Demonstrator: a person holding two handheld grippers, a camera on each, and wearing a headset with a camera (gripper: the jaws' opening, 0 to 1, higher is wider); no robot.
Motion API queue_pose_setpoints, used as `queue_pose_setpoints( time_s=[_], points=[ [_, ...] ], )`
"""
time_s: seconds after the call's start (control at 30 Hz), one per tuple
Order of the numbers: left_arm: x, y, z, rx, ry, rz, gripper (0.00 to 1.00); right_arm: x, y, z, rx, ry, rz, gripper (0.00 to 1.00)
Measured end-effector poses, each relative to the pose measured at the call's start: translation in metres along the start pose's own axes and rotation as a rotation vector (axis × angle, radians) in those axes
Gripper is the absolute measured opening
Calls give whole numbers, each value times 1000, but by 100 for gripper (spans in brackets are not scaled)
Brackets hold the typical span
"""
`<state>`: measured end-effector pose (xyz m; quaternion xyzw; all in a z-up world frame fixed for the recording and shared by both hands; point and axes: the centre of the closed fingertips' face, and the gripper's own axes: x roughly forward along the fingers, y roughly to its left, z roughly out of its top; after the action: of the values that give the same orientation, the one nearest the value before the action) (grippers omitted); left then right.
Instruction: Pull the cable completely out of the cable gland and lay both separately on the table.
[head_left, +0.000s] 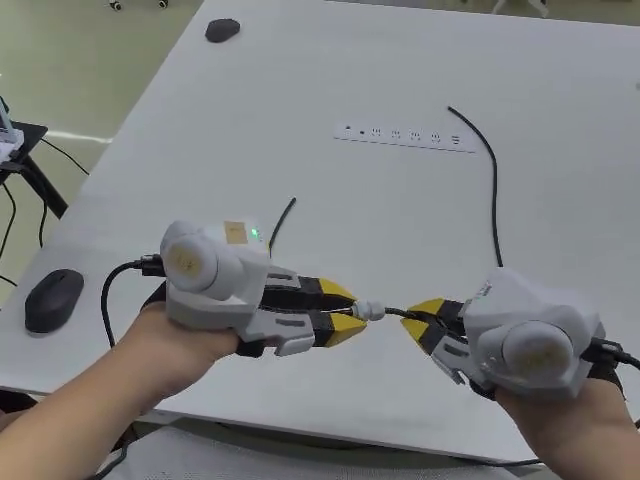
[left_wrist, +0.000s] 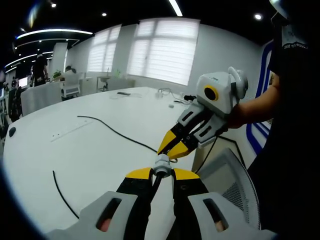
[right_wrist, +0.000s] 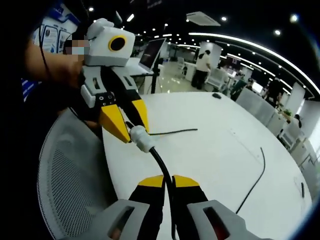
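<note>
- Head view: left gripper (head_left: 352, 312) and right gripper (head_left: 412, 320) sit tip to tip over the near edge of the white table (head_left: 300, 120).
- From the tips, a power strip (head_left: 405, 137) lies at 12 o'clock, a long black lead (head_left: 494, 190) at 1 o'clock and a mouse (head_left: 52, 298) at 9 o'clock.
- The gripper views add a grey mesh chair back (right_wrist: 70, 170) below the hands, plus window blinds and ceiling lights.
- Writing: lettering on the dark sleeve in the left gripper view is too small to read.
- Cable gland (head_left: 371, 311): small, pale grey, rounded. The left tongs are clamped tight on it, off the table.
- Cable (head_left: 393, 313): thin, glossy black, leaving the gland toward 3 o'clock. The right tongs are pinched closed on it just beside the gland. It is not yet out of the gland.
</note>
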<state>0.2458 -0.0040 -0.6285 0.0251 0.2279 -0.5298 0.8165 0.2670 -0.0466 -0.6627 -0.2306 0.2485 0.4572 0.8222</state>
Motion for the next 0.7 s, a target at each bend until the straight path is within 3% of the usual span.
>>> queue_pose_setpoints(
  time_s=[0.4,0.47,0.57,0.7],
  points=[
    [-4,0,-3,5,6,-4,15,7,-13,-35,143,38,-32,0],
    [-5,0,-3,2,6,-4,15,9,-14,-42,192,43,-38,0],
    [-5,-2,-3,-7,4,-9,15,11,-14,-50,385,17,-20,0],
    [-4,-3,-1,-3,-5,-9,15,12,-19,-64,353,69,-59,0]
  ],
)
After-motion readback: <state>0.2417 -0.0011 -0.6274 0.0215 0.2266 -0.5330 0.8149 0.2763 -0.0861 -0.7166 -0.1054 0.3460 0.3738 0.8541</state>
